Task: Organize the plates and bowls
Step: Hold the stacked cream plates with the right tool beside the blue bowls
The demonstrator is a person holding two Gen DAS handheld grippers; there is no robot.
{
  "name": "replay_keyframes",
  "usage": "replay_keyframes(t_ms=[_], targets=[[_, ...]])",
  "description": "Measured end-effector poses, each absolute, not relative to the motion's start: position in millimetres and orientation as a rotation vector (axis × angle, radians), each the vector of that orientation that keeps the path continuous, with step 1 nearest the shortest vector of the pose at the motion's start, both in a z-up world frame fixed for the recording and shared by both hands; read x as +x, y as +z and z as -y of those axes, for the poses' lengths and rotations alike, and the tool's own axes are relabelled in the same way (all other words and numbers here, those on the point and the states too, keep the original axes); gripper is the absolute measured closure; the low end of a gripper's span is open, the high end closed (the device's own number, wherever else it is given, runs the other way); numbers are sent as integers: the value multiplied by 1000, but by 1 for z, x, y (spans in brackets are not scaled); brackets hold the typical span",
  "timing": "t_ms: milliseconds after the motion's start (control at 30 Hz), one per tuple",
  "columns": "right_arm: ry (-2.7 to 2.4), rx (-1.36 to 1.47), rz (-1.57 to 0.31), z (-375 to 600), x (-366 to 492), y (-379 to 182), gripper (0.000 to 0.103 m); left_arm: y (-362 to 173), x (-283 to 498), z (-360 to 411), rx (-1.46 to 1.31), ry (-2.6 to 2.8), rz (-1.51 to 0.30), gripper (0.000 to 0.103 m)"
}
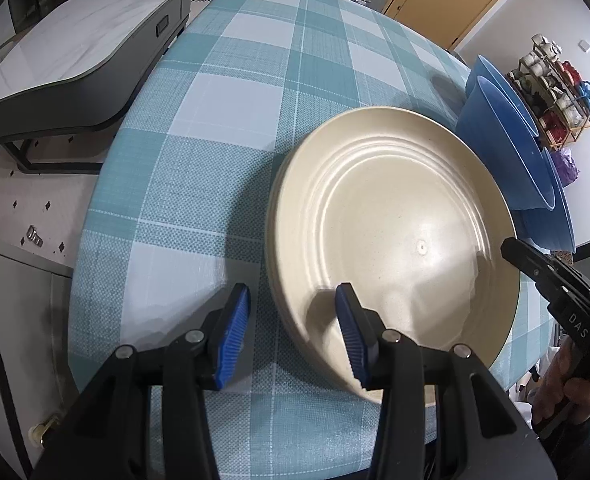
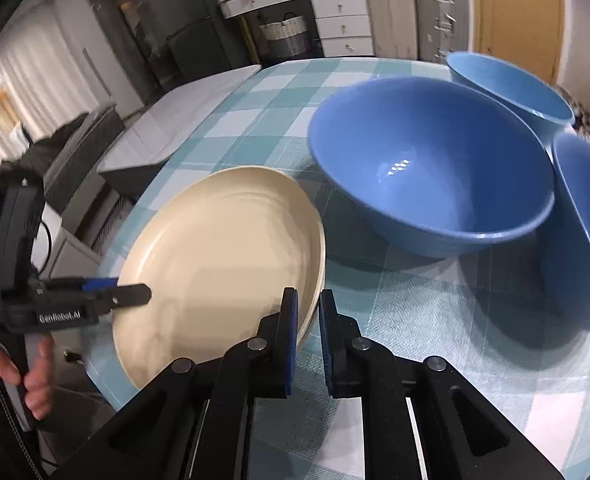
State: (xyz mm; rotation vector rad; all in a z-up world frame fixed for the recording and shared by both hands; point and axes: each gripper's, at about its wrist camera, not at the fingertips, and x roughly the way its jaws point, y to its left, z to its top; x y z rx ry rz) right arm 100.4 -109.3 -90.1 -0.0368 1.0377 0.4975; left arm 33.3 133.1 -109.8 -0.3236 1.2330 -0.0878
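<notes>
A stack of cream plates [image 1: 395, 240] lies on the checked table near its front edge; it also shows in the right wrist view [image 2: 215, 264]. My left gripper [image 1: 293, 334] is open, one finger over the top plate's near rim and one over the cloth beside it. My right gripper [image 2: 309, 340] is shut on the top plate's right rim, and its finger shows at the plate's far side in the left wrist view [image 1: 535, 264]. Three blue bowls stand to the right: a large one [image 2: 427, 168], one behind [image 2: 511, 84], one at the right edge [image 2: 587, 232].
The blue-and-white checked tablecloth [image 1: 255, 100] covers the table. A grey-and-white low table [image 1: 79, 52] stands off the left side. A rack of spools [image 1: 555, 92] sits behind the bowls. Cabinets and a basket [image 2: 287, 36] line the far wall.
</notes>
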Motion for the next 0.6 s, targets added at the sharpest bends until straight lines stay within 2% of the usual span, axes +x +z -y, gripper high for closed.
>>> replay_keyframes(t_ms=[600], targets=[[512, -1, -1090, 102, 118, -96, 93, -110, 33, -138, -349, -98, -1228, 59]])
